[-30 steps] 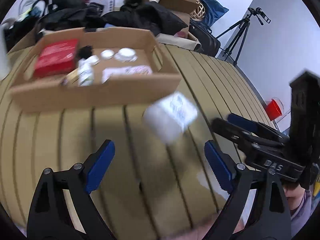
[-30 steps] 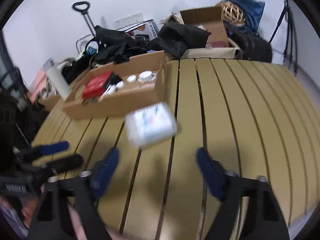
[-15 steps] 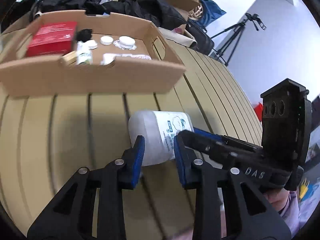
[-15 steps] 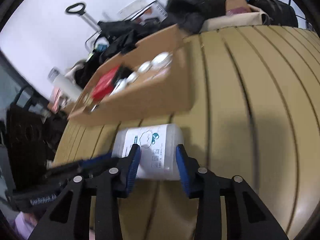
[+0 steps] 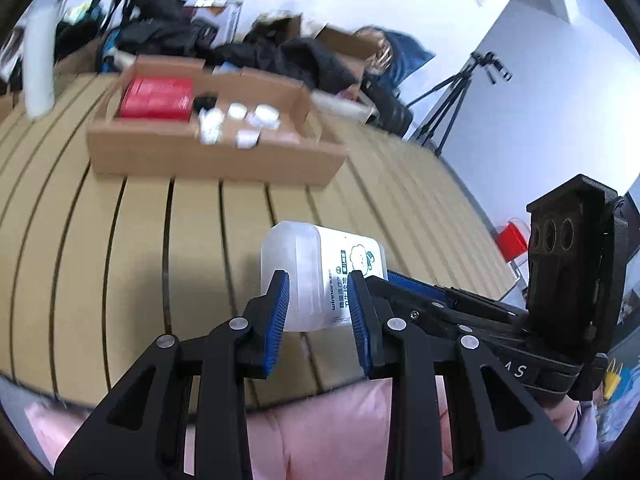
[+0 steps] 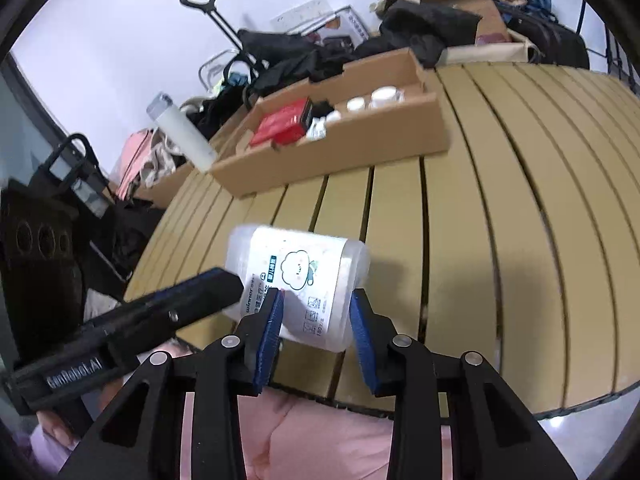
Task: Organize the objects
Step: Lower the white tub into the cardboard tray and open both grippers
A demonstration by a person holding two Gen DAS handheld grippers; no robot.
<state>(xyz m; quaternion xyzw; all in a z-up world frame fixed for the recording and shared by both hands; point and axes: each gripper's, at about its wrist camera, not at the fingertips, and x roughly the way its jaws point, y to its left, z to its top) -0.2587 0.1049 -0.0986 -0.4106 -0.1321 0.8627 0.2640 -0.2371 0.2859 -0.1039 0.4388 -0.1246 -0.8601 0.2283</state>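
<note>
Although both grippers bear on it, the white plastic tub (image 5: 320, 276) is carried clear of the slatted table (image 5: 120, 260), near its front edge and well short of the cardboard box (image 5: 208, 156). It lies on its side, long axis running across from one gripper to the other, directly ahead of each. The left gripper (image 5: 318, 312) pinches the plain end; the right gripper (image 6: 316, 316) pinches the labelled end, with pads against both sides. Neither hand is clearly the nearer; they share the load. By my judgement the coming move is a forward carry toward the box, which lies beyond the tub and somewhat left.

The box already holds a red carton (image 5: 156, 98) and several small white jars (image 5: 248, 118). Beside it stands a tall white bottle (image 6: 182, 134). Behind the table: dark bags (image 6: 424, 24), further cartons, a tripod (image 5: 452, 96), white walls. Pink clothing (image 6: 320, 432) shows below the grippers.
</note>
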